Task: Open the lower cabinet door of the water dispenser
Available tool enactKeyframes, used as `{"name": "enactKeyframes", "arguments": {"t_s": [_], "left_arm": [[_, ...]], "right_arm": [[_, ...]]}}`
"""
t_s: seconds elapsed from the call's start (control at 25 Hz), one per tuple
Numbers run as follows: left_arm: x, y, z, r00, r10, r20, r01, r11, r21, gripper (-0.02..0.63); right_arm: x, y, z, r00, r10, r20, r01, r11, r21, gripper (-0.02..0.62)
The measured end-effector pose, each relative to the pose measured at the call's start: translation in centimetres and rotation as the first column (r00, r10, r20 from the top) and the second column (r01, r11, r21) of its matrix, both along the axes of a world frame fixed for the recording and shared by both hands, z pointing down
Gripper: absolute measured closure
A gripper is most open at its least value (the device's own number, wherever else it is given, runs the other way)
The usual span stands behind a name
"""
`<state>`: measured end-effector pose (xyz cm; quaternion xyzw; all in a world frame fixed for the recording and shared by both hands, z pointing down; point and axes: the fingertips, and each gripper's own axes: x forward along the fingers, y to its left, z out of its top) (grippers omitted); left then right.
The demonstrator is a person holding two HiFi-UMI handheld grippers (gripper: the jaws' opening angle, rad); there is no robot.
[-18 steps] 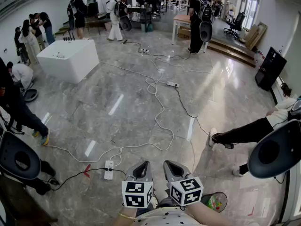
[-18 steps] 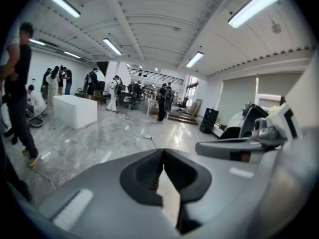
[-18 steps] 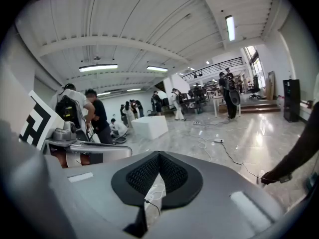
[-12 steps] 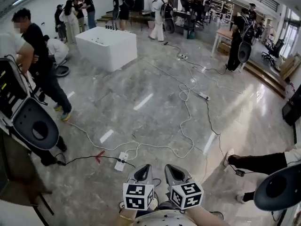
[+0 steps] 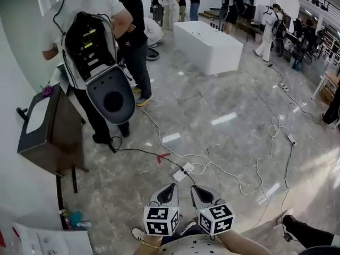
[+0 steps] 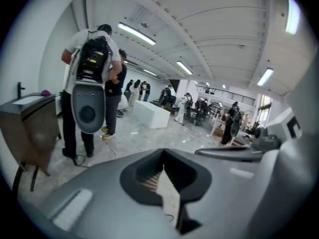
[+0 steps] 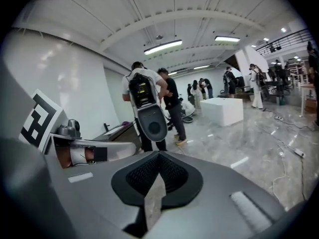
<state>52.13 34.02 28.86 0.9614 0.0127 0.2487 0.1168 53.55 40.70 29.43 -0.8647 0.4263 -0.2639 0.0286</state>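
No water dispenser or cabinet door shows in any view. My left gripper (image 5: 166, 193) and right gripper (image 5: 200, 194) are held side by side low in the head view, close to my body and above the marble floor. Both point forward and slightly down. In the left gripper view the left gripper (image 6: 162, 176) has its jaws together with nothing between them. In the right gripper view the right gripper (image 7: 156, 180) is likewise shut and empty.
A person with a black backpack rig (image 5: 93, 41) stands ahead on the left beside a dark brown side table (image 5: 50, 126) against the white wall. A power strip (image 5: 184, 172) and cables (image 5: 265, 158) lie on the floor. A white block (image 5: 210, 44) stands farther back among other people.
The head view has swung left: the white block slid from left to upper right, and the wall, brown table and backpack wearer came into view. Both grippers kept their place, shut.
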Motion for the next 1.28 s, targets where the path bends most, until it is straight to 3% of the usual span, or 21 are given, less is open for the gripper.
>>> {"name": "enactKeyframes", "arguments": {"t_s": [0.16,0.36,0.64,0.76,0.84,0.92,1.12,1.28], "left_arm": [[-4.3,-7.3,-0.1,0.989,-0.150,0.007,0.150,0.989,-0.003,0.600],[-10.3,-16.5,-0.4,0.951,-0.309,0.005,0.309,0.951,0.000,0.600],[-21.8,-30.5,-1.4,0.845,-0.534,0.008,0.534,0.845,0.028,0.600],[-27.9,-35.3,-1.3,0.783,-0.621,0.012,0.621,0.783,0.027,0.600],[-32.2,-38.0,-1.0,0.724,-0.689,0.019,0.689,0.724,0.023,0.600],[-36.8,-40.2,-0.5,0.647,-0.762,0.032,0.762,0.647,0.019,0.600],[-47.5,-43.7,1.6,0.436,-0.896,0.077,0.899,0.438,0.007,0.600],[-55.2,-44.7,4.0,0.251,-0.960,0.124,0.967,0.253,0.002,0.600]], "right_arm": [[-3.1,-7.6,-0.5,0.990,-0.142,0.004,0.142,0.990,0.010,0.597],[-8.3,-17.3,-0.9,0.953,-0.302,0.009,0.302,0.953,0.006,0.597],[-19.2,-32.3,-2.0,0.837,-0.547,0.011,0.547,0.837,0.019,0.597],[-24.8,-37.7,-1.8,0.777,-0.629,0.018,0.628,0.778,0.020,0.597],[-28.6,-40.7,-1.4,0.722,-0.691,0.028,0.691,0.723,0.016,0.597],[-32.6,-43.3,-0.9,0.650,-0.759,0.043,0.759,0.651,0.007,0.597],[-42.0,-47.9,0.5,0.453,-0.889,0.071,0.891,0.452,-0.032,0.597],[-48.9,-50.0,1.9,0.283,-0.955,0.092,0.958,0.278,-0.064,0.597]]}}
